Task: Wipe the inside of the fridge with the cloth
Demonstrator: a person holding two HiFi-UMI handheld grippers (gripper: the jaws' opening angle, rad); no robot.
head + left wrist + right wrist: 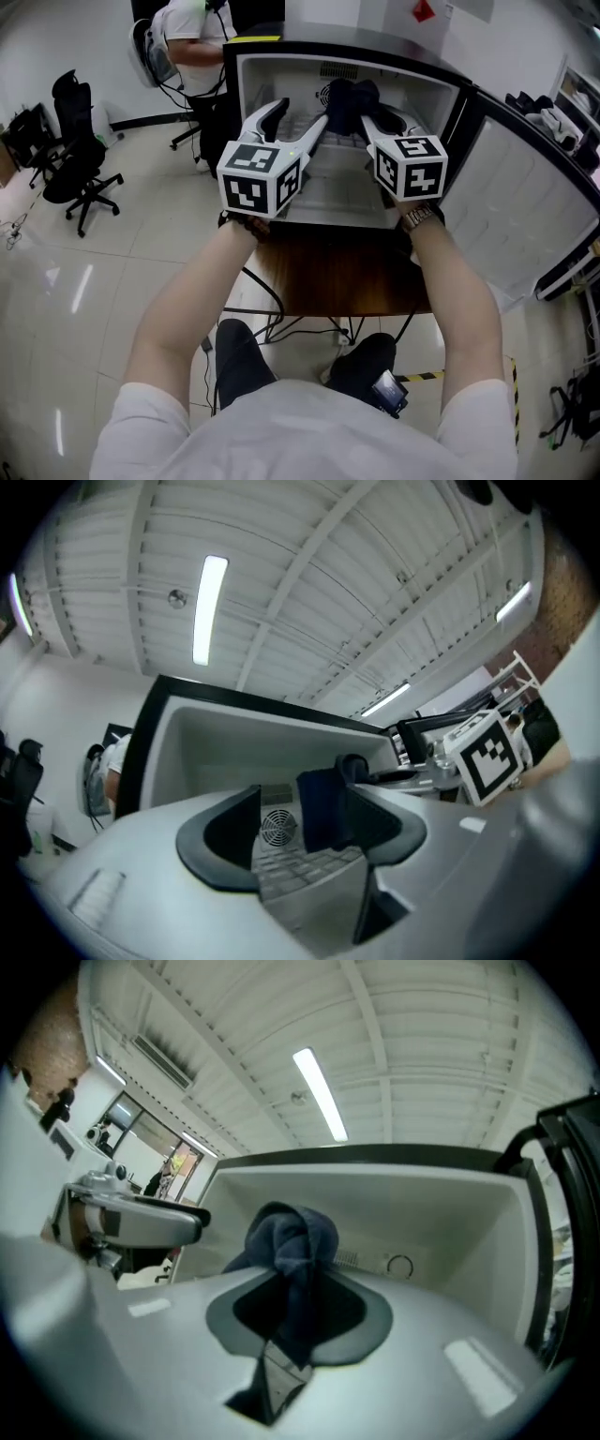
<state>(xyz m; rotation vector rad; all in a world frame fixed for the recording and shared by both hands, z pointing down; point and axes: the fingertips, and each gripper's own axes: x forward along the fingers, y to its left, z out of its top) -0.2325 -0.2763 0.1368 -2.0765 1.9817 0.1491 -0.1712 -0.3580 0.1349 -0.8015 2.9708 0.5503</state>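
The small white fridge (281, 70) stands open on a brown table, its door (525, 197) swung out to the right. A dark blue cloth (345, 98) hangs bunched at the fridge mouth, and my right gripper (367, 114) is shut on it. In the right gripper view the cloth (291, 1241) is pinched between the pads of this gripper (295, 1307), in front of the fridge's back wall (450, 1232). My left gripper (305, 112) is just left of the cloth. In its own view the left gripper (305, 817) stands open, with the cloth (319, 808) near its right pad.
The brown table (328, 272) carries the fridge, with cables on the floor below it. A person in a white shirt (187, 37) stands behind the fridge on the left. Black office chairs (80, 159) stand at the far left.
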